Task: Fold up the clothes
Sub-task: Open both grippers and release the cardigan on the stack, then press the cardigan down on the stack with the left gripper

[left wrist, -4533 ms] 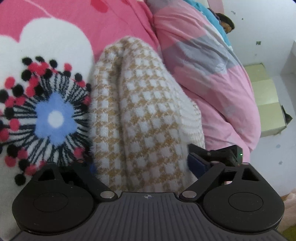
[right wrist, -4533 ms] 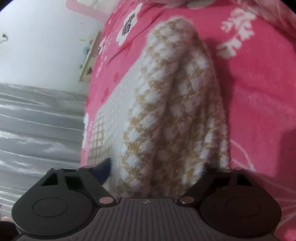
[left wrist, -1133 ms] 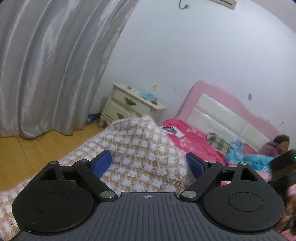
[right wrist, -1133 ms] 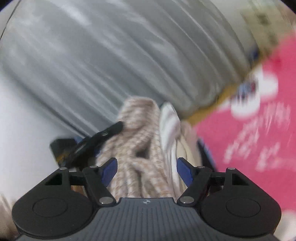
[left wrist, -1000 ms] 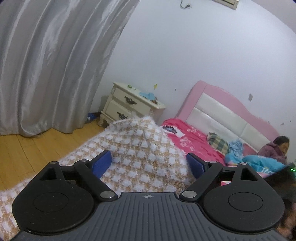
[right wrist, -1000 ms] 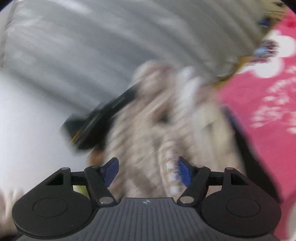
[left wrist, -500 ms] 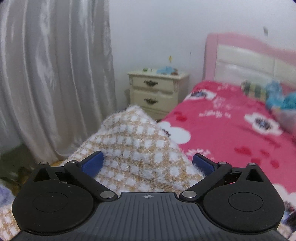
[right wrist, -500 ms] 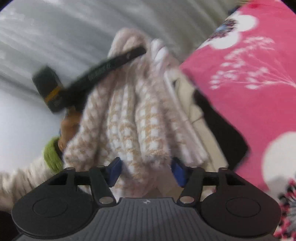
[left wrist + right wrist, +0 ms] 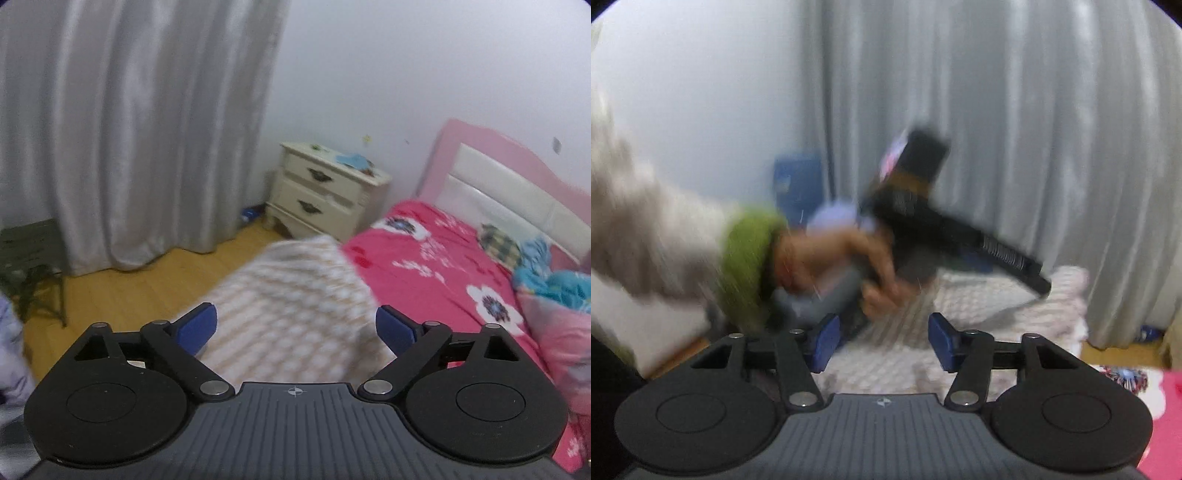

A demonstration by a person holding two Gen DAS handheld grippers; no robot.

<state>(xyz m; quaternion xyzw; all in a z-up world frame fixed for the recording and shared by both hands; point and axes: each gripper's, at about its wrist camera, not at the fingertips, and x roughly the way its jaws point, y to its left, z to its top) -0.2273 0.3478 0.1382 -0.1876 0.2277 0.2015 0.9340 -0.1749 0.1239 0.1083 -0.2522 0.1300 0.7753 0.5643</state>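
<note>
Left tool (image 9: 294,326) spread wide, jaws closing, blurred checked beige-and-white garment (image 9: 291,295) lying between the blue pads without visible pressing. Right tool (image 9: 882,341) at a middling gap, jaws closing, garment fabric between the pads; contact unclear through blur. Garment bunched off the bed's (image 9: 443,266) near edge, over the wooden floor (image 9: 122,288). Hand (image 9: 849,262) with green cuff gripping the other tool's handle.

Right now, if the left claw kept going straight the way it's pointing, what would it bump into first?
Most likely the checked sweater, which lies blurred between the closing jaws of the left claw, directly ahead. Whether they touch it is unclear. Beyond it are the wooden floor and the bed edge.
</note>
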